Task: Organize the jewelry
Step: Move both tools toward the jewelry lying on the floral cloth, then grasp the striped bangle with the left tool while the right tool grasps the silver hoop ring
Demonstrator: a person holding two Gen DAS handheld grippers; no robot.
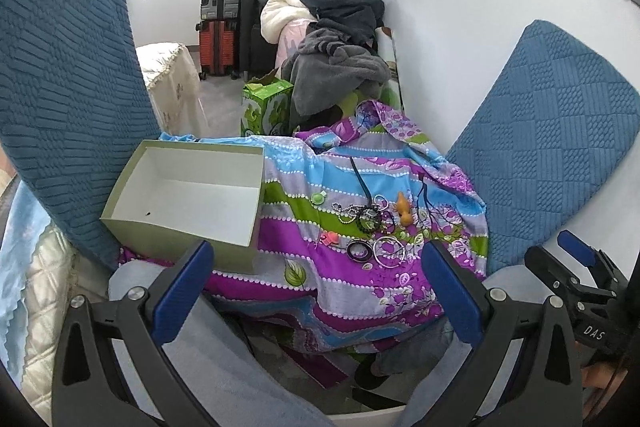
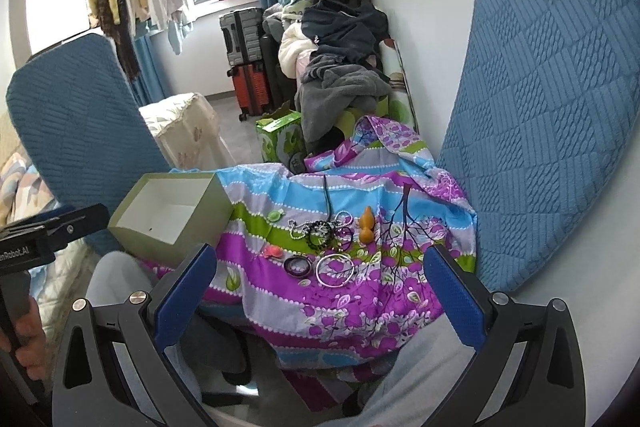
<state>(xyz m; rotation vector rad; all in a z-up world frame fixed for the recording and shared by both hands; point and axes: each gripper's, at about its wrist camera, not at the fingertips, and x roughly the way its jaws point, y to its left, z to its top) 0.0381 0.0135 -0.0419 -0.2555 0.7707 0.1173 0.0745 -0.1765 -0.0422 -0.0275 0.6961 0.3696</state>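
While both tongs hang above the person's lap, neither has hold of anything: the left tongs (image 1: 316,279) stand wide apart with blue pads bare, and the right tongs (image 2: 320,283) are spread equally wide and empty. Legible writing is limited to "DAS" on the right tool's body in the left wrist view and "enRobot.AI", cut off at the frame edge, on the left tool's body in the right wrist view.

Taking the open box (image 1: 188,195) as landmark, the jewelry lies to its right on the patterned cloth (image 1: 360,291). A tangle of bead chains (image 1: 360,215) sits nearest the middle, with a dark cord (image 1: 360,179) running from it away from the camera. Right of the tangle, an orange gourd charm (image 1: 403,211) lies with its long axis roughly fore-and-aft. Nearer the camera, a dark ring (image 1: 359,251) and silver bangles (image 1: 389,247) lie flat, side by side. A green clip (image 1: 317,198) and a pink clip (image 1: 329,239) lie between box and tangle.

Blue cushions (image 1: 68,99) flank both sides. Bare cloth lies between the bangles and the near edge.
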